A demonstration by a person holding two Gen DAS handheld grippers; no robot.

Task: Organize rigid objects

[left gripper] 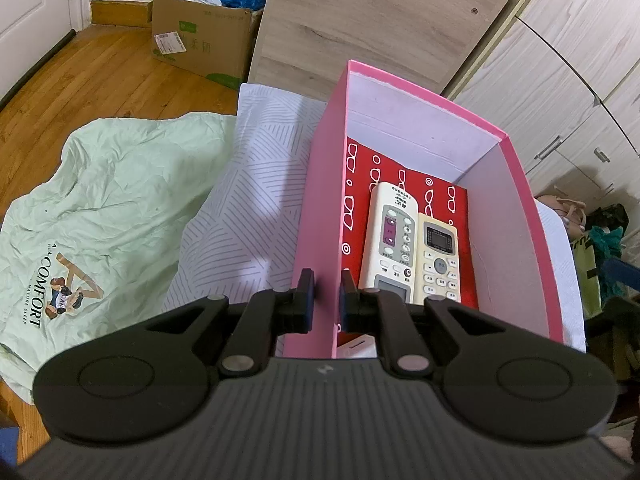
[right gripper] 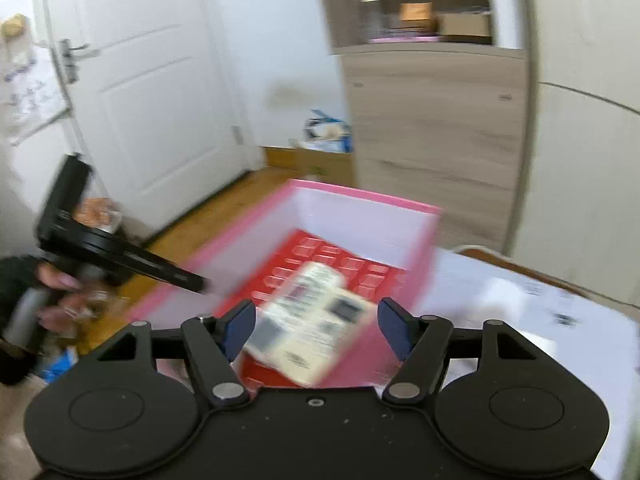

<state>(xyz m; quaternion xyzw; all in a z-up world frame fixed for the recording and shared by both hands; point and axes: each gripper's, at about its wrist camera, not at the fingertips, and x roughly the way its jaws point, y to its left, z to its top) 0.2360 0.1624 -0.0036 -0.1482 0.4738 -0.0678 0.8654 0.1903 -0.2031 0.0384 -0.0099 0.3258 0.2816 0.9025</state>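
Nearest to me, the left hand-held gripper (left gripper: 327, 294) is pinching the left wall of the pink box (left gripper: 316, 208), one blue pad outside the wall and one inside, pressed tight against the cardboard. In the right wrist view that same gripper (right gripper: 196, 282) reaches in from the left side, with a person's hand (right gripper: 56, 296) wrapped round its grip.

The right hand-held gripper (right gripper: 316, 330) has its jaws spread wide, and nothing is pinched between the pads; the picture here is smeared with motion. The remotes show between and beyond its fingers, down in the box.

Inside the box, on a red patterned lining (left gripper: 404, 176), lie two remote controls side by side and touching along their long edges. The white remote (left gripper: 390, 236) is on the left and the cream remote (left gripper: 438, 256) on the right. Both lie flat, buttons up, their long axes running along the length of the box, top ends pointing toward its far wall. The white one reaches a little farther that way than its neighbour. They sit toward the near half of the box, and the far part of the lining is bare.

The box stands on a white line-patterned pillow (left gripper: 256, 200), with a pale green quilt (left gripper: 104, 192) to its left. Beyond is the wooden floor (left gripper: 100, 76), a cardboard carton (left gripper: 200, 40) and a grey wood-grain cabinet (left gripper: 360, 20).
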